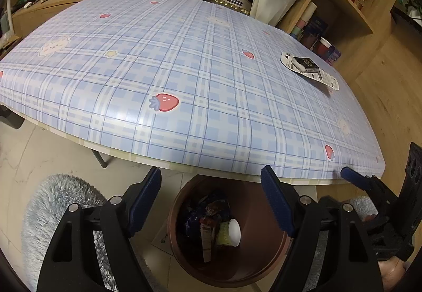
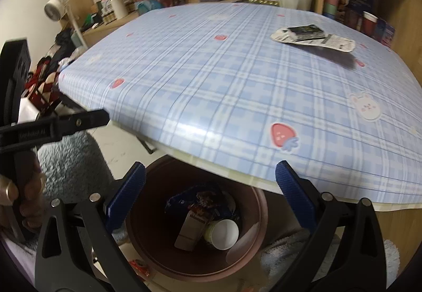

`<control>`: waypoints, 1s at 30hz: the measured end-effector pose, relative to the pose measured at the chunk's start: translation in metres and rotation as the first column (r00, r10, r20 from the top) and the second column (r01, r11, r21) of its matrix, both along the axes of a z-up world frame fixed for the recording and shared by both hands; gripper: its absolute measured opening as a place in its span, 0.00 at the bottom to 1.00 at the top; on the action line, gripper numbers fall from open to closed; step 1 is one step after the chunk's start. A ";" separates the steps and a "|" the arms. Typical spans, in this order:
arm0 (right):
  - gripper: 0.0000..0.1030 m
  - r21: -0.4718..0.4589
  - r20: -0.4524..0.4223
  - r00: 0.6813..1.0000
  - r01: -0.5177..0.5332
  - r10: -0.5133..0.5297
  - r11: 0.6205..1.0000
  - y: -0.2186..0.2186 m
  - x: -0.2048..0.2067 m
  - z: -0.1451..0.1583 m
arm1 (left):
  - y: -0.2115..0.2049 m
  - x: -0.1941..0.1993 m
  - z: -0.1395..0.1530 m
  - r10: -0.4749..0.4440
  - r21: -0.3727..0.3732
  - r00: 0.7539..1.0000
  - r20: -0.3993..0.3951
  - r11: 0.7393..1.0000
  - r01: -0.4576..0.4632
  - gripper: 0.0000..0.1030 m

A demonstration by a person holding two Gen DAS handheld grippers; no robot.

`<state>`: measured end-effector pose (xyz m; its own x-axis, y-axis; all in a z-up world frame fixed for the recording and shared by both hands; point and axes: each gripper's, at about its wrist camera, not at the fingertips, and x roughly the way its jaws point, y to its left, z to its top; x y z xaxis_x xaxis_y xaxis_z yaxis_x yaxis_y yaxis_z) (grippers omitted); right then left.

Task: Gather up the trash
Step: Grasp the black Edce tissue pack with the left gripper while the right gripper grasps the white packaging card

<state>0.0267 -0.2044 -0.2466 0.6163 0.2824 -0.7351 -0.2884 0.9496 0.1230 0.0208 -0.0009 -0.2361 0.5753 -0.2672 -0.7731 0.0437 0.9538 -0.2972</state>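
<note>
Both grippers, left gripper (image 1: pixel 211 197) and right gripper (image 2: pixel 209 193), hung released above the bin (image 2: pixel 253 202); next, the far-right wrapper (image 2: pixel 313 37) needed grasping

Left gripper (image 1: pixel 211 202) angled steeply down, jaws wide apart, nothing between its 2 blue pads (image 1: pixel 146 199). Right gripper (image 2: pixel 211 198) pitched down the same way, jaws spread fully, also empty; in the left wrist view 1 of its blue tips pokes in at the right edge. Hand (image 2: pixel 18 199) wraps the left gripper's handle, fingers curled around it.
</note>
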 end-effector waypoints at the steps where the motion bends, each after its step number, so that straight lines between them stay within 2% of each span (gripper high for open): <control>1: 0.94 0.007 0.005 1.000 0.012 -0.012 1.000 -0.003 0.001 0.002 | -0.001 0.000 0.001 -0.003 0.004 1.000 0.003 1.000 0.003 0.74; 8: 0.94 0.104 0.032 0.989 0.140 -0.144 0.985 -0.046 0.017 0.023 | -0.005 0.015 0.024 -0.046 0.036 0.997 0.055 0.998 0.044 0.74; 14: 0.94 0.093 0.054 0.964 0.256 -0.262 0.962 -0.090 0.045 0.041 | -0.028 0.048 0.046 -0.134 0.034 0.988 0.074 0.991 0.132 0.74; 19: 0.94 0.096 0.053 0.941 0.327 -0.333 0.940 -0.127 0.068 0.046 | -0.067 0.091 0.060 -0.242 0.043 0.969 0.059 0.970 0.239 0.74; 23: 0.94 0.068 0.038 0.938 0.341 -0.344 0.938 -0.145 0.084 0.043 | -0.104 0.135 0.063 -0.327 0.070 0.944 0.050 0.944 0.324 0.74; 27: 0.94 0.051 0.021 0.938 0.345 -0.347 0.937 -0.161 0.103 0.039 | -0.150 0.186 0.059 -0.451 0.110 0.891 0.041 0.889 0.445 0.74; 30: 0.94 0.060 0.007 0.938 0.345 -0.346 0.937 -0.169 0.114 0.037 | -0.175 0.219 0.053 -0.493 0.107 0.869 0.026 0.866 0.488 0.67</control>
